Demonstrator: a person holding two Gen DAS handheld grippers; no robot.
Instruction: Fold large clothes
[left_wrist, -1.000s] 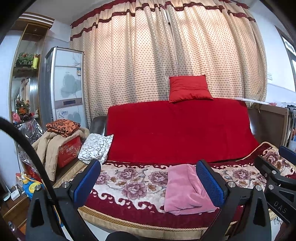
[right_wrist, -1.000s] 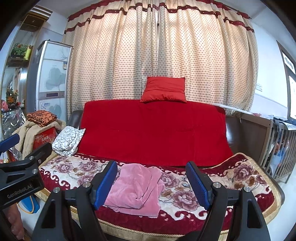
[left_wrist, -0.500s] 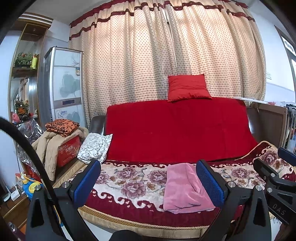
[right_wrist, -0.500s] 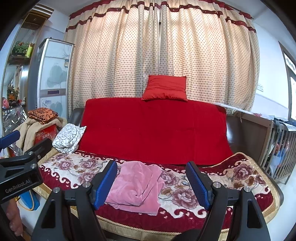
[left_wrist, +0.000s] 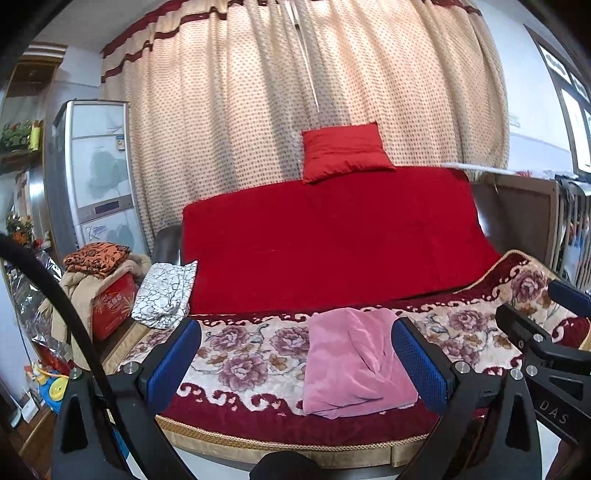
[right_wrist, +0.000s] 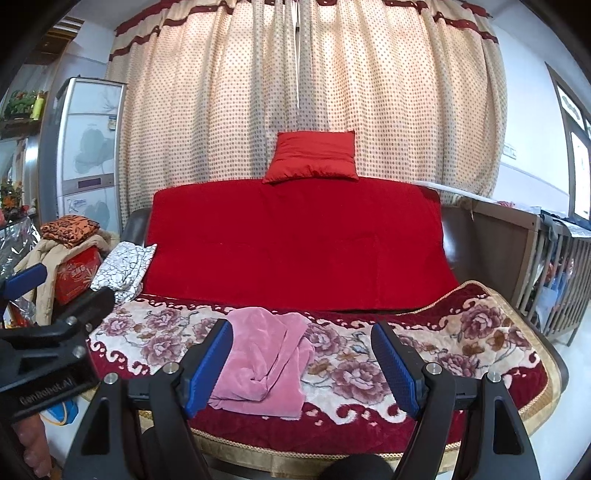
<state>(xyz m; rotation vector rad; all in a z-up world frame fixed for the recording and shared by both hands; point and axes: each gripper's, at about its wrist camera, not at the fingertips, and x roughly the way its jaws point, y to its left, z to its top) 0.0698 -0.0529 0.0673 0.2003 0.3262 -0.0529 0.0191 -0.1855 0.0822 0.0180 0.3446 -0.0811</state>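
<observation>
**Both grippers tipping down toward the pink garment, nothing gripped**

Left gripper (left_wrist: 295, 363) fingers (left_wrist: 173, 360) are standing spread wide, empty; right gripper (right_wrist: 302, 363) fingers (right_wrist: 393, 363) likewise spread, holding nothing. Both are hovering off the sofa's front edge, clear of the cloth.

Pink garment (left_wrist: 354, 360) is lying on the floral blanket (left_wrist: 251, 350) near the seat's front edge, bundled into a rough rectangle with loose creases, not a clean fold.

Change over the last second: both views are sitting lower against the room, with the sofa (right_wrist: 295, 240) and red cushion (right_wrist: 314, 158) riding lower in frame; garment itself unmoved. Reads as repositioning, either closing in to grab or backing off after a fold. Can't tell which.
</observation>
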